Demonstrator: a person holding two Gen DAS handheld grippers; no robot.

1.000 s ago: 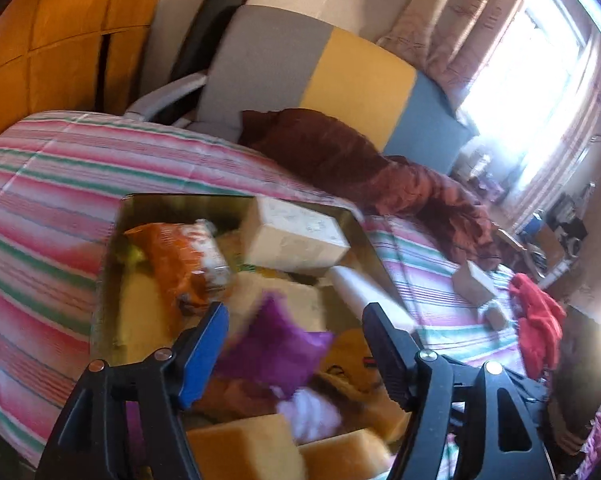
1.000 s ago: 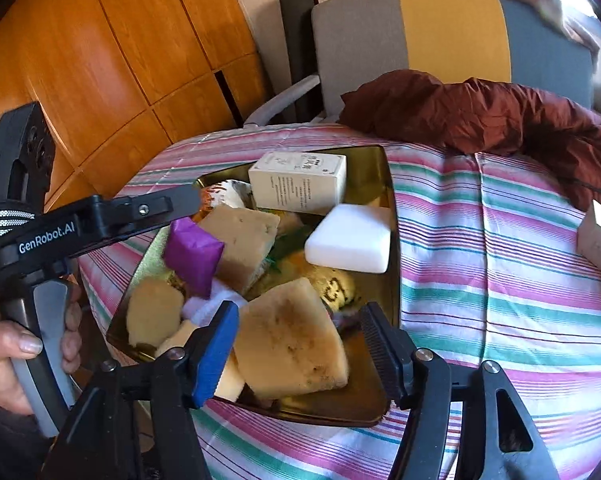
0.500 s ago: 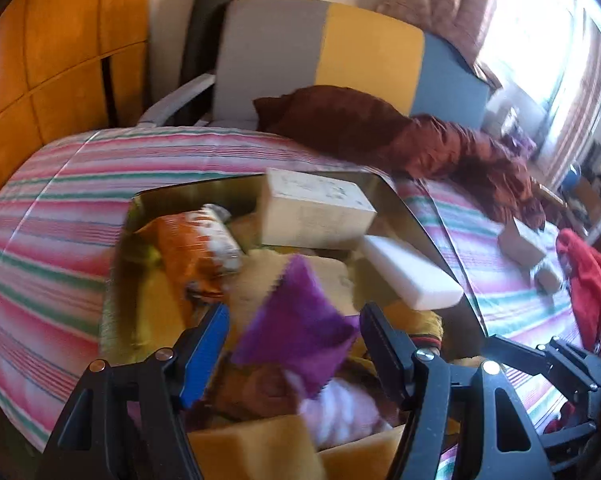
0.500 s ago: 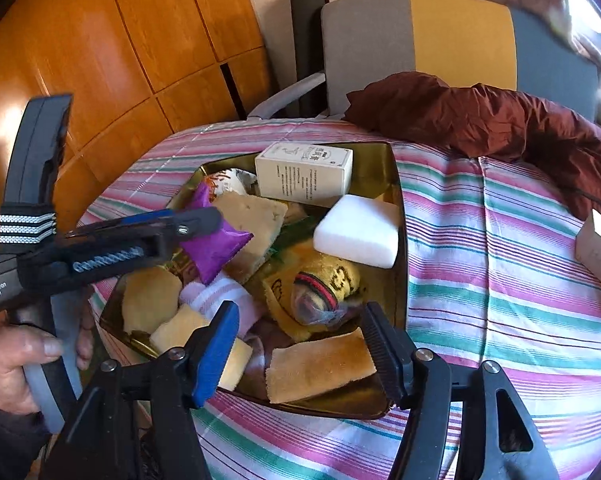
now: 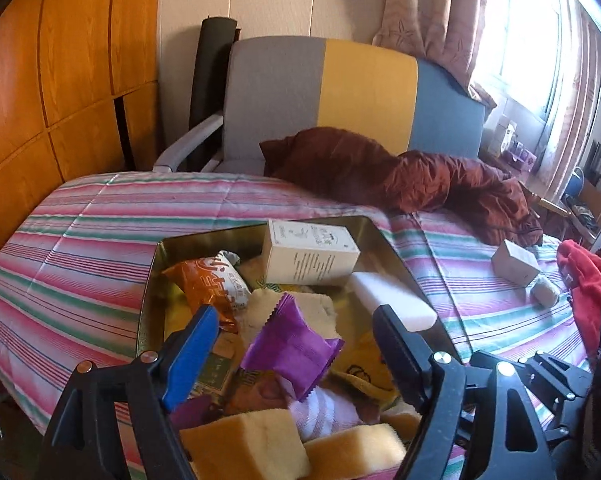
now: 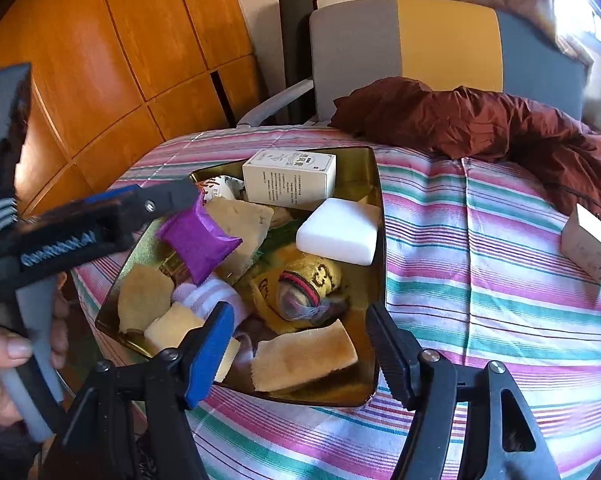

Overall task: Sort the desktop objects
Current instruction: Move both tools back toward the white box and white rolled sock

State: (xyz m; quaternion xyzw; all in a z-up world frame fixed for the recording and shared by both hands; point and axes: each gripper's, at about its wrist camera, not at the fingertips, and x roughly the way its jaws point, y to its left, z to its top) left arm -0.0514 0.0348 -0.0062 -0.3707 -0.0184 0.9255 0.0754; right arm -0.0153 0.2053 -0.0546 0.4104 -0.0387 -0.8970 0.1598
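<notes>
A gold metal tray [image 6: 378, 208] on the striped bedcover holds a white carton [image 6: 290, 178], a white block [image 6: 340, 230], an orange snack bag [image 5: 210, 280], yellow sponges [image 6: 304, 354], socks and a purple packet [image 6: 198, 240]. My left gripper [image 5: 292, 344] hovers open over the tray's near left; the purple packet [image 5: 292, 350] lies between its open jaws, resting on the pile. My right gripper [image 6: 300, 336] is open and empty, above the tray's near edge over a flat yellow sponge.
A small white box [image 5: 514, 262] and a beige lump [image 5: 544, 294] lie on the bedcover to the right. A brown crumpled cloth [image 6: 480, 120] lies behind the tray, before a grey-yellow chair [image 5: 352, 92]. Red cloth [image 5: 588, 280] lies at far right. Wooden panels stand to the left.
The right gripper has let go of the yellow sponge, which now lies flat in the tray's near end, and has pulled back. The left gripper has shifted over the purple packet.
</notes>
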